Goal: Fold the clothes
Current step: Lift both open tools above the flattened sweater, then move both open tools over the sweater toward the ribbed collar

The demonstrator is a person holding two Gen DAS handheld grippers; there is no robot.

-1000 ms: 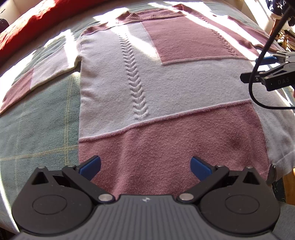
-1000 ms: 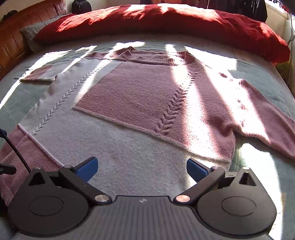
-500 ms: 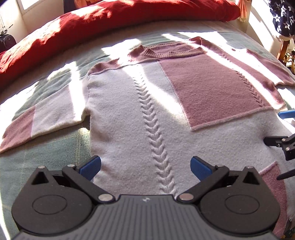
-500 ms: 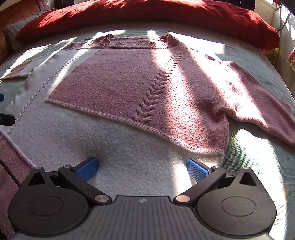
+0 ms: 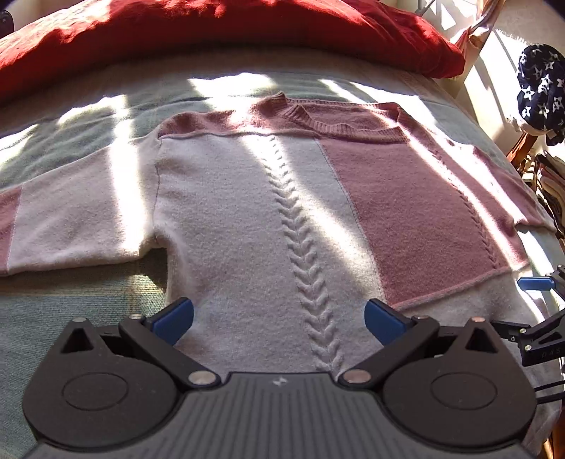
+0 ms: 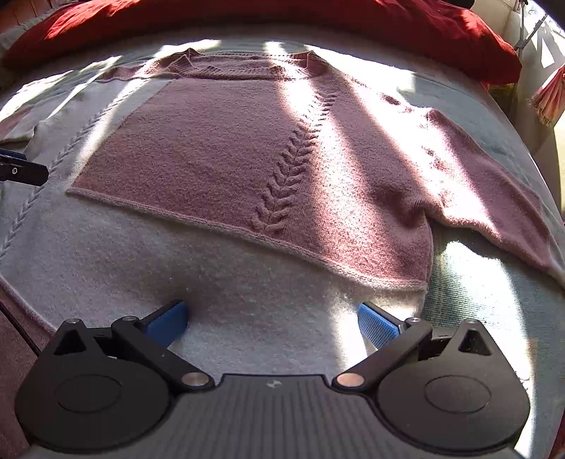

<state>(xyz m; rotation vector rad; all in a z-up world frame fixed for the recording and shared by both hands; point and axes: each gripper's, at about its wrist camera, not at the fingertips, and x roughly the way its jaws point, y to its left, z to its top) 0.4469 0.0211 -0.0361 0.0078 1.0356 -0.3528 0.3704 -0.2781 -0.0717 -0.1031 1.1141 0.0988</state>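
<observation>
While flat: one sweater (image 5: 247, 219), two spread grippers (image 5: 279, 319).

A bed (image 5: 81, 293) covered with a pale green blanket (image 6: 487, 293) carries everything, striped with sunlight and shadow. A pink and white knit sweater (image 5: 247, 219) lies flat and face up in the middle of it, neckline toward 12 o'clock, one sleeve spread toward 9 o'clock and the other toward 3 o'clock. A long red pillow (image 5: 212, 28) lies across the bed at 12 o'clock, beyond the neckline.
</observation>
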